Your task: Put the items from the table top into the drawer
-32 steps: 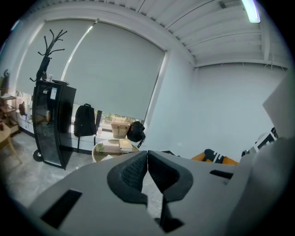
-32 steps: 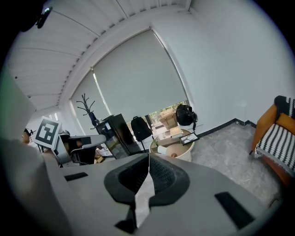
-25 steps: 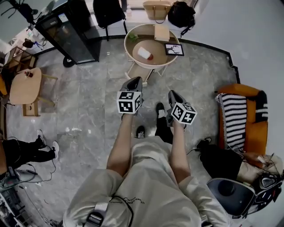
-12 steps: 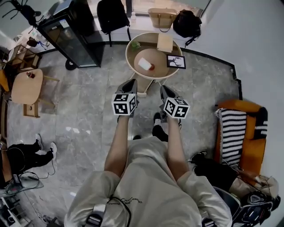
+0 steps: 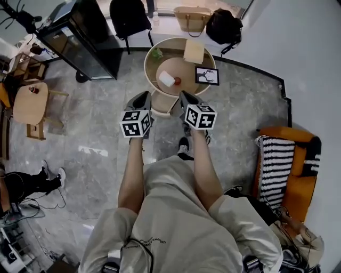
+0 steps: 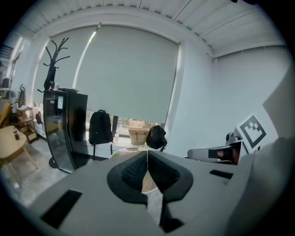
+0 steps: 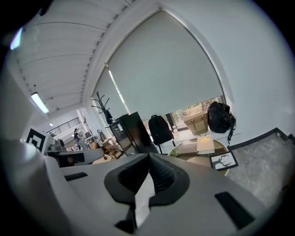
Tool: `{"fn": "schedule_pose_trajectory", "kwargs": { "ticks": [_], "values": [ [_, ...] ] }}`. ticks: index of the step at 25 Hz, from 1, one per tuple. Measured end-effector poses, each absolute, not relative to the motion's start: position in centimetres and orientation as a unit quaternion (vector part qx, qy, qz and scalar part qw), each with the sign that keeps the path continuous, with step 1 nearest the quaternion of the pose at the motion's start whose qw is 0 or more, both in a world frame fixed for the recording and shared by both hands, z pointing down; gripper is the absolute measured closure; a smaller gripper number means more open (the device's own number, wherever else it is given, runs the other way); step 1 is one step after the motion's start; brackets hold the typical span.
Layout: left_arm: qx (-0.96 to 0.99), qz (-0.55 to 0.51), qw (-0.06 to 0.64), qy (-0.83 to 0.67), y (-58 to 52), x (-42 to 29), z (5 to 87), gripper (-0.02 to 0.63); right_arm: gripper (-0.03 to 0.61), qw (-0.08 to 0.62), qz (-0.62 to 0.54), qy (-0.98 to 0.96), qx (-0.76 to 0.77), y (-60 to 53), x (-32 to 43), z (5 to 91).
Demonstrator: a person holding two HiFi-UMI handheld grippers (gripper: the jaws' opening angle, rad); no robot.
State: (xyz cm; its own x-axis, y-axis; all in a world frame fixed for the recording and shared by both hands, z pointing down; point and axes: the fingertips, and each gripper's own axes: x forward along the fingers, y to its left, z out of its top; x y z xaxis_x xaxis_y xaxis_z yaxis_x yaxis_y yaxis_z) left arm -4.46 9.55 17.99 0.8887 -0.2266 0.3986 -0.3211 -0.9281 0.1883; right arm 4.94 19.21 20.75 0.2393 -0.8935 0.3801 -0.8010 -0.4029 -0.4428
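Note:
A round wooden table (image 5: pixel 150 72) stands ahead with its drawer (image 5: pixel 161 102) pulled out toward me. On top lie a pale book (image 5: pixel 194 51), a framed picture (image 5: pixel 206 75), a white item with a red end (image 5: pixel 168 80) and a small green plant (image 5: pixel 156 53). My left gripper (image 5: pixel 141 98) and right gripper (image 5: pixel 186 99) are held side by side just short of the drawer, both shut and empty. In the left gripper view the left gripper (image 6: pixel 147 154) has its tips together. The right gripper (image 7: pixel 149 156) looks at the book (image 7: pixel 204 144) and the picture (image 7: pixel 223 161).
A black cabinet (image 5: pixel 80 37) stands at the far left, with a black backpack (image 5: pixel 128 16), a wicker bag (image 5: pixel 190 16) and a black bag (image 5: pixel 224 25) behind the table. A small wooden side table (image 5: pixel 29 101) is at the left, an orange armchair (image 5: pixel 290 170) at the right.
The person has walked toward the round table, and both grippers have moved forward with them. The table and its drawer now lie just beyond the fingertips. Both jaws stay shut.

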Motion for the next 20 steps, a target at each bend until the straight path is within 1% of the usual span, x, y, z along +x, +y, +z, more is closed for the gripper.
{"fn": "schedule_pose_trajectory", "kwargs": {
  "ticks": [3,5,9,14,17,20],
  "values": [
    [0.962,0.190,0.126,-0.151,9.5,-2.3,18.0,0.592,0.545,0.059,-0.289,0.557,-0.776,18.5,6.9,20.4],
    [0.961,0.192,0.122,-0.154,9.6,-0.8,17.8,0.592,0.545,0.059,-0.286,0.559,-0.776,18.4,8.6,20.0],
    [0.962,0.188,0.117,-0.162,10.1,2.0,17.0,0.592,0.545,0.086,-0.275,0.559,-0.777,19.0,12.6,18.4],
    [0.962,0.182,0.120,-0.164,11.7,4.7,17.5,0.592,0.545,0.098,-0.273,0.553,-0.781,20.5,16.8,18.1],
    [0.964,0.191,0.100,-0.152,12.7,5.1,18.4,0.592,0.545,0.136,-0.292,0.542,-0.776,21.2,18.4,18.3],
    [0.964,0.188,0.111,-0.154,12.2,4.9,18.7,0.592,0.545,0.145,-0.301,0.541,-0.772,21.2,19.0,18.4]
  ]
}}
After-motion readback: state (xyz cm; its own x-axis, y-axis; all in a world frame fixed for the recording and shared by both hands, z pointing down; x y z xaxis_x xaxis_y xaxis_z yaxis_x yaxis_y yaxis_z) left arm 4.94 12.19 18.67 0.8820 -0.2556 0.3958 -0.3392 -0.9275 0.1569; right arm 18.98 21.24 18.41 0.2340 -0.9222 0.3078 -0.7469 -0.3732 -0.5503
